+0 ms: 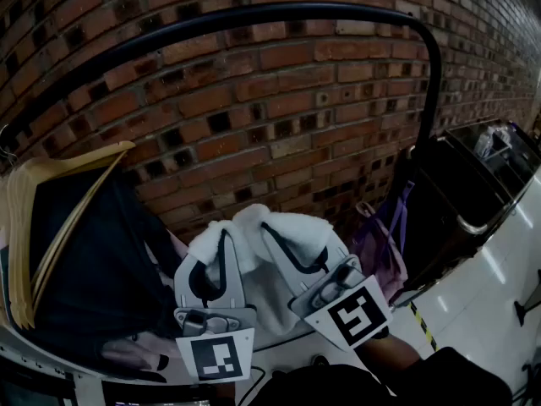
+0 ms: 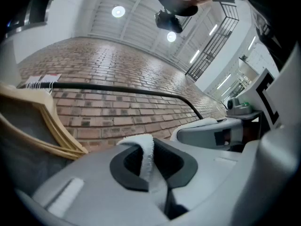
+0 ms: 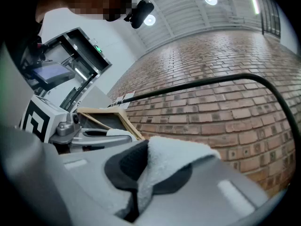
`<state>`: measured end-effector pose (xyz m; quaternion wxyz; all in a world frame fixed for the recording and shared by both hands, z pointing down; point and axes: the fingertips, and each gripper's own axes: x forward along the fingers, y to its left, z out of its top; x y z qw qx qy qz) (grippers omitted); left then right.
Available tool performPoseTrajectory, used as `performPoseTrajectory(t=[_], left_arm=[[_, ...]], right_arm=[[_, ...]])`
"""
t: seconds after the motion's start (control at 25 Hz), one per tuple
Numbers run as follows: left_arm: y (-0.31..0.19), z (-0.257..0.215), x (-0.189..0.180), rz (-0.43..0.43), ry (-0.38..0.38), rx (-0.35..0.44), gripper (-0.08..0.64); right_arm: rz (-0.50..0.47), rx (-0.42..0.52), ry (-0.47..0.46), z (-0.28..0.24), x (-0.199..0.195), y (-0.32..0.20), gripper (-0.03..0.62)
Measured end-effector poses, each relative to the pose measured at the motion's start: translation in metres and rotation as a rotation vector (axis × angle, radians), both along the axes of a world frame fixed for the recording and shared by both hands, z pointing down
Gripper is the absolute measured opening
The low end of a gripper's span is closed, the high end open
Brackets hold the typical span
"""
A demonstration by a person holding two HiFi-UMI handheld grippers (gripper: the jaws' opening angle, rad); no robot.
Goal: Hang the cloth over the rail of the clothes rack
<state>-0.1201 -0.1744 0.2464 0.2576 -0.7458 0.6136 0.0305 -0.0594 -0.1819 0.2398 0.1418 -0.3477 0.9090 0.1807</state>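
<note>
Claws come first. Left claw is shut tight on a thin edge of the white cloth. Right claw is shut on a fatter, fluffy fold of it. Both claws sit side by side in the lower middle of the head view, pointing up. The cloth is bunched between them and over their tips.

Now look up from the claws. The black rail runs across the top of the frame, from left to right, and bends down at the right side. So the rail is above the cloth and a bit farther away, toward the brick wall. The cloth is not on it yet. The two claws hold the cloth along the same line as the rail (that is handy, I think), so the cloth should only need to go up and over.

Wooden hangers with dark clothes fill the left part of the rail. The bare part is in the middle and right of the frame, above the claws. Neither claw looks much nearer to the rail, and I cannot tell which one is.
</note>
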Motion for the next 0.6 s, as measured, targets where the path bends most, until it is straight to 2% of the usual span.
performPoseTrajectory(t=[0.12, 0.24, 0.44, 0.6], left_arm=[[0.008, -0.009, -0.001, -0.012, -0.047, 0.007, 0.018], [0.015, -0.028, 0.001, -0.022, -0.126, 0.041, 0.018], [0.028, -0.091, 0.003, -0.036, -0.282, 0.206, 0.018], [0.039, -0.146, 0.005, -0.046, -0.403, 0.361, 0.018]], right_arm=[[0.016, 0.034, 0.025, -0.012, 0.004, 0.009, 0.011], [0.02, 0.061, 0.034, -0.026, 0.007, 0.015, 0.011], [0.045, 0.183, 0.093, -0.06, 0.011, 0.011, 0.011], [0.075, 0.308, 0.119, -0.111, 0.022, 0.014, 0.011]])
